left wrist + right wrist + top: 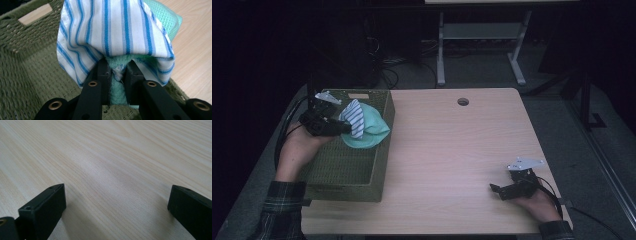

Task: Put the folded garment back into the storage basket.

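Observation:
My left gripper (343, 127) hovers over the green woven basket (343, 175) at the table's left, shut on a bundle of cloths. In the left gripper view its jaws pinch a mint-green towel (117, 82), and a blue-and-white striped cloth (112, 27) drapes over the jaw tips. From above, the striped cloth (354, 116) and the mint-green towel (372, 131) hang above the basket's right wall. My right gripper (498, 191) rests low at the table's front right, open, with bare wood (112, 177) between its jaws.
The light wooden table (452, 145) has a round cable hole (463, 101) near its far edge. The basket wall (22, 37) has a handle slot. Beyond the table stand a white desk frame (477, 45) and cables on a dark floor.

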